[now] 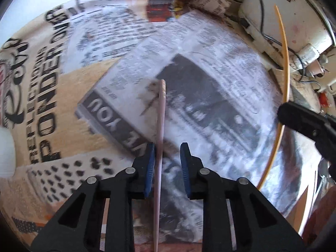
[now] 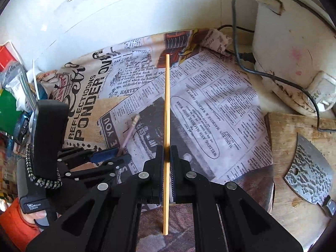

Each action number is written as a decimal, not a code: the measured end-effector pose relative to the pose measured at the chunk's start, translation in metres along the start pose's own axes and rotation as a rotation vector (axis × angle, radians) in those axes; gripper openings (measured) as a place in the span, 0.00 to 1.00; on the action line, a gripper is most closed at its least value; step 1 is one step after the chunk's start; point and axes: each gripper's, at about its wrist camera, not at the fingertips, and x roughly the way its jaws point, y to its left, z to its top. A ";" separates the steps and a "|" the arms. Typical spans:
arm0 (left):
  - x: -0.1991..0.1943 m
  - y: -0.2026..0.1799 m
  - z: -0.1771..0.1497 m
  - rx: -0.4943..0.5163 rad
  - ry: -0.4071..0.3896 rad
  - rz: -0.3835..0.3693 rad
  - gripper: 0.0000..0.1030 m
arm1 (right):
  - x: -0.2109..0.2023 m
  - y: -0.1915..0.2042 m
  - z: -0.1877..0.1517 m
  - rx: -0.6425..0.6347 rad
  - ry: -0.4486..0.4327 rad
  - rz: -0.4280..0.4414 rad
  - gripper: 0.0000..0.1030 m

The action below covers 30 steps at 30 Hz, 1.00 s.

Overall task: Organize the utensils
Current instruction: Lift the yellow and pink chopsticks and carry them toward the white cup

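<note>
A pale pink chopstick runs up between the fingers of my left gripper. It lies against the left blue pad, and a clear gap separates it from the right pad, so the gripper is open. A thin shadow falls on the cloth beside its far end. My right gripper is shut on a tan bamboo chopstick, which stands straight up the right wrist view. That view also shows the left gripper low on the left with the pink chopstick slanting out of it. At the right of the left wrist view are the tan chopstick and the right gripper's black fingers.
A newspaper-print cloth covers the table. A patterned cleaver lies on a wooden board at the right. Behind it stands a white appliance with a black cord. Packets and clutter crowd the left edge.
</note>
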 end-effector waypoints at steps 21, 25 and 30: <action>-0.001 -0.032 0.018 0.183 -0.009 0.129 0.05 | -0.020 -0.008 -0.010 0.056 -0.050 0.048 0.05; -0.030 -0.025 0.009 0.156 -0.069 0.112 0.05 | -0.030 -0.004 -0.010 0.051 -0.075 0.044 0.05; -0.070 -0.023 -0.006 0.150 -0.169 0.118 0.05 | -0.040 0.006 -0.011 0.032 -0.101 0.048 0.05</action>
